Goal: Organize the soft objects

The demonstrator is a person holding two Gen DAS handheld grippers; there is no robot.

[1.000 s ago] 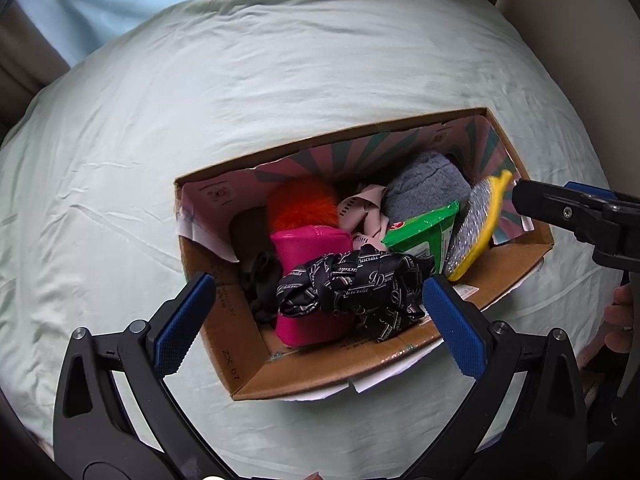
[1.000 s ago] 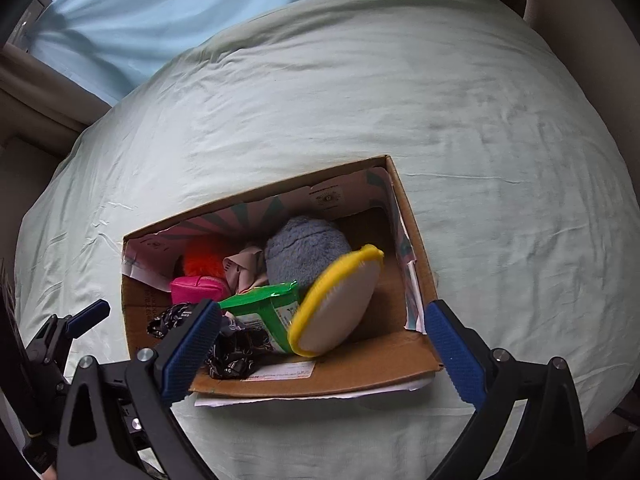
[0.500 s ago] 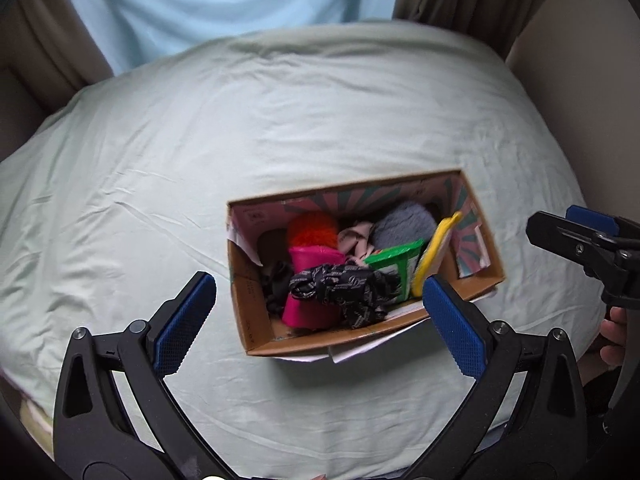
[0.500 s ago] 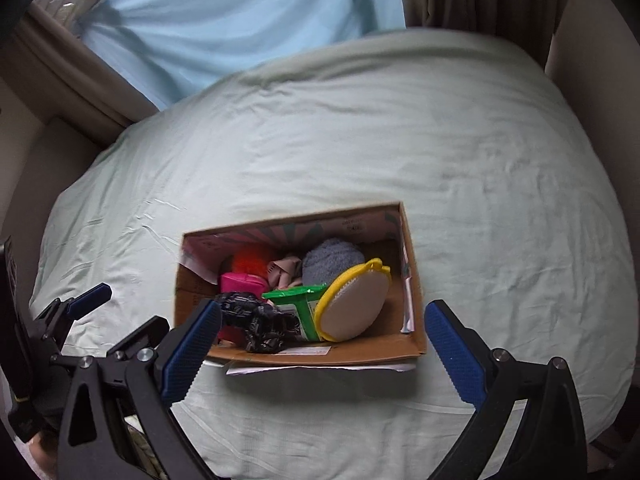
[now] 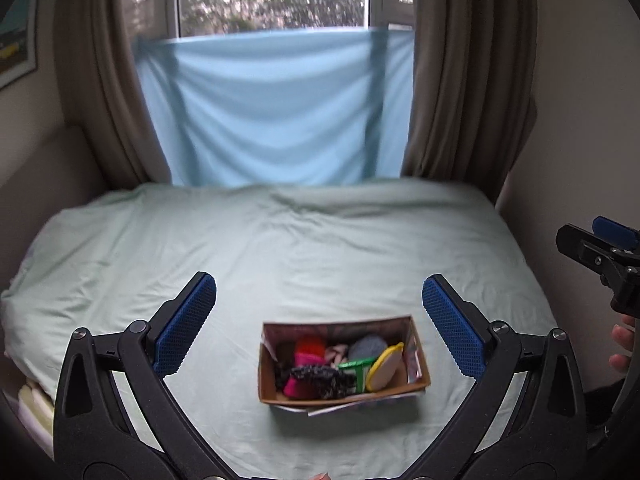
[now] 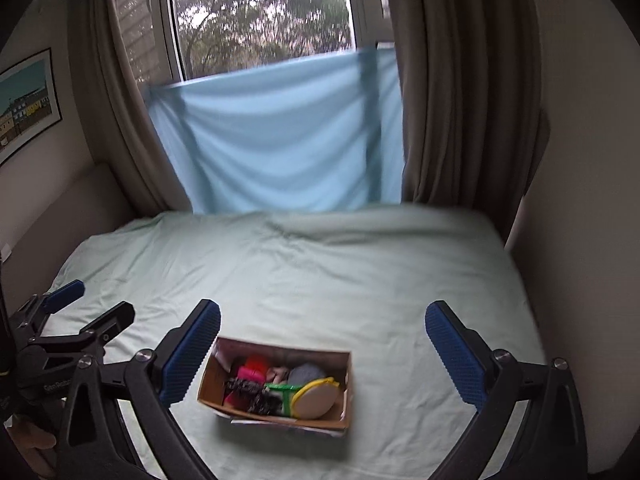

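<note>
An open cardboard box (image 5: 419,383) (image 6: 208,398) sits on the pale green bed near its front edge. It holds soft things: an orange fluffy piece (image 5: 310,345), a pink item (image 5: 299,387), a black patterned cloth (image 5: 320,376), a grey fuzzy ball (image 5: 366,346), a green packet (image 5: 356,370) and a yellow-rimmed round pad (image 5: 386,366) (image 6: 316,398). My left gripper (image 5: 320,324) is open and empty, well above and behind the box. My right gripper (image 6: 322,354) is open and empty, also raised back from the box.
The bed sheet (image 5: 300,248) spreads wide around the box. A light blue cloth (image 5: 276,108) hangs over the window between brown curtains (image 5: 460,80). Walls close in on both sides; a framed picture (image 6: 24,104) hangs at left.
Both grippers have pulled up and back from the box and tilted up, so the box looks small and the window and curtains come into view. Both stay open and empty.
</note>
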